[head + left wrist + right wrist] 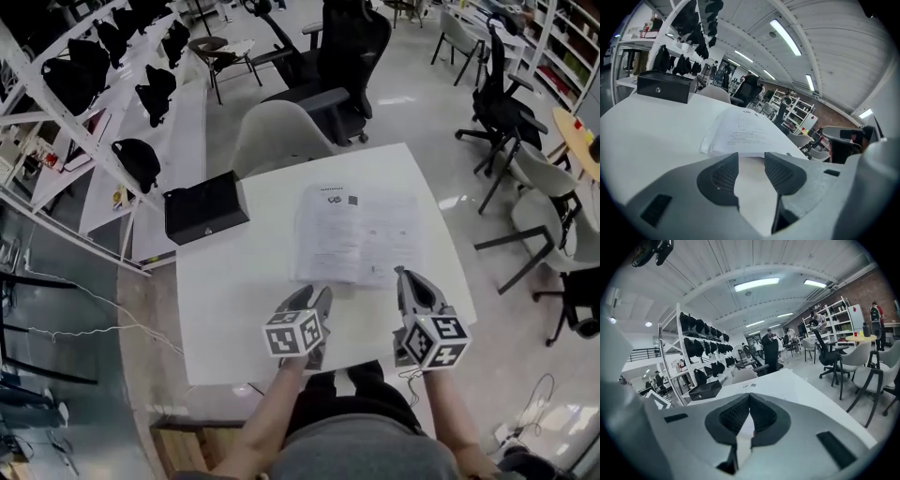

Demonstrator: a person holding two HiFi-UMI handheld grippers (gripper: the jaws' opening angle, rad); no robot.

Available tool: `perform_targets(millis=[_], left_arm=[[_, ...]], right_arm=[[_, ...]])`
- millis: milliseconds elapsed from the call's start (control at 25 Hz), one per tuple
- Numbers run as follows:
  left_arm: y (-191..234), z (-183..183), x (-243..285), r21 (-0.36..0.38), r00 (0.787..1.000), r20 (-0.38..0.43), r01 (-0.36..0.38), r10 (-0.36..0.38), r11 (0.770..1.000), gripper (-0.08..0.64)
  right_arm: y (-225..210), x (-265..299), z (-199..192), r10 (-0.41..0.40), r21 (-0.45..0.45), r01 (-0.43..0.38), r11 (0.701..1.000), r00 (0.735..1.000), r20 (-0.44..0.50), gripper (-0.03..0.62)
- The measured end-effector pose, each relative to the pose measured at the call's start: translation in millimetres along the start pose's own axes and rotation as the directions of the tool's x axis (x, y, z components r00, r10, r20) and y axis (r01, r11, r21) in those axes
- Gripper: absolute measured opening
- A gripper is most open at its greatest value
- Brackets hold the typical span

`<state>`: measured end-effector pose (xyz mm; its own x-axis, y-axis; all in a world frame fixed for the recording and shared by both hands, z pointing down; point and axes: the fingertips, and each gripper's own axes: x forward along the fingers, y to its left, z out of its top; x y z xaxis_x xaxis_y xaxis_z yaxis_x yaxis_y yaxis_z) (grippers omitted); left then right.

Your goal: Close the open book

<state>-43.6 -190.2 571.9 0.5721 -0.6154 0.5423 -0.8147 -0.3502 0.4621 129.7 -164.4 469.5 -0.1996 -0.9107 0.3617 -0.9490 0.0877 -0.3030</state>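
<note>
An open book (361,234) lies flat on the white table (234,291), its printed pages facing up. In the left gripper view the book (740,133) sits just beyond the jaws. My left gripper (323,298) hovers at the book's near left corner; the left gripper (751,161) is open with nothing between its pads. At the book's near right corner my right gripper (401,275) points at the page edge. In its own view the right gripper (749,397) has its jaw tips together, shut.
A black box (206,208) rests at the table's far left corner. A white chair (281,136) and a black office chair (347,56) stand behind the table. Shelving with dark bags (141,159) runs along the left; more chairs (525,178) stand to the right.
</note>
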Motion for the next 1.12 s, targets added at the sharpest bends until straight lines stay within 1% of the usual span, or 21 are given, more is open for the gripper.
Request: perform_targets(millis=[80,240,360,440,520,640,760,920,1040,1120], left_arm=[[-1,-5,4,-0.028,1.0,-0.008,-0.016,0.015,0.999,0.163],[-2,-14,11,-0.114,1.0,-0.011,-0.029,0.028,0.993,0.163],[-2,-17,15,-0.181,0.999,-0.008,-0.045,0.045,0.982,0.166],[-2,-17,18,-0.236,0.999,0.002,-0.044,0.046,0.971,0.167],[-3,-13,21,-0.296,0.999,0.025,-0.027,0.037,0.955,0.169],[-3,-7,24,-0.368,0.998,0.057,-0.01,0.033,0.93,0.169],[-3,-5,28,-0.442,0.996,0.082,0.014,0.025,0.897,0.172],[-3,-2,32,-0.512,0.993,0.115,0.042,0.02,0.858,0.172],[0,1,33,-0.565,0.99,0.137,0.068,0.012,0.822,0.172],[4,1,34,-0.604,0.988,0.156,0.092,0.004,0.791,0.172]], right_arm=[[-6,4,-2,0.019,0.001,-0.019,1.0,1.0,-0.016,0.005],[-16,14,-3,0.054,-0.005,-0.055,0.998,0.998,-0.045,0.005],[-19,22,-4,0.088,-0.012,-0.089,0.996,0.994,-0.069,0.005],[-21,27,-4,0.106,-0.014,-0.108,0.994,0.991,-0.085,0.005],[-23,30,-4,0.12,-0.016,-0.122,0.992,0.988,-0.097,0.005],[-25,36,-5,0.137,-0.022,-0.141,0.99,0.984,-0.113,0.005],[-28,41,-4,0.151,-0.027,-0.156,0.987,0.98,-0.127,0.005],[-30,47,-3,0.168,-0.031,-0.174,0.984,0.975,-0.143,0.005],[-28,51,-2,0.176,-0.033,-0.183,0.983,0.973,-0.152,0.005],[-27,53,-3,0.179,-0.034,-0.186,0.982,0.971,-0.156,0.005]])
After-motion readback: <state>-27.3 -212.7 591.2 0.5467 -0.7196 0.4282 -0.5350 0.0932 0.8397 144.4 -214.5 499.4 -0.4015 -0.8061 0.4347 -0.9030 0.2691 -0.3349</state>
